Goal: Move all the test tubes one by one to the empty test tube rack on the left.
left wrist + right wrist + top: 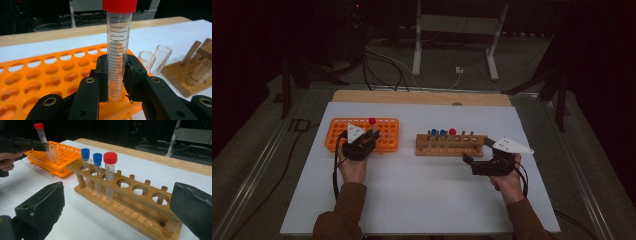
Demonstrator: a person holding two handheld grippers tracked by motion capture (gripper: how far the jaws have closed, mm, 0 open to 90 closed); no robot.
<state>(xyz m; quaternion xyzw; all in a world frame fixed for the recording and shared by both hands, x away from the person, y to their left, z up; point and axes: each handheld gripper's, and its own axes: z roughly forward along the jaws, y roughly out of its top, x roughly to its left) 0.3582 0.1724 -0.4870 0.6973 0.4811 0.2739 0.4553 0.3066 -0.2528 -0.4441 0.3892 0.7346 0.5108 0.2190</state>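
The left claw (116,82) is clamped on a red-capped tube (117,50), held upright with its lower end at or just inside a hole near the front edge of the orange rack (37,75); whether the tip has bottomed out cannot be told. In the high view the left claw (362,142) sits at the near side of the orange rack (337,131), the red cap poking up above it. The right claw (117,212) stands wide with nothing between its jaws, resting near the right end of the wooden rack (130,192). That wooden rack carries two blue-capped tubes (85,157) and a second red-capped tube (110,167), so, as it looks, one tube is nearly across and three are left to move. Two uncapped clear tubes (155,60) stand in the orange rack just beside the held tube, close enough to be knocked as the claw lets go and backs off. The white counter (422,200) in front is otherwise bare, and cables lie on the floor beyond.
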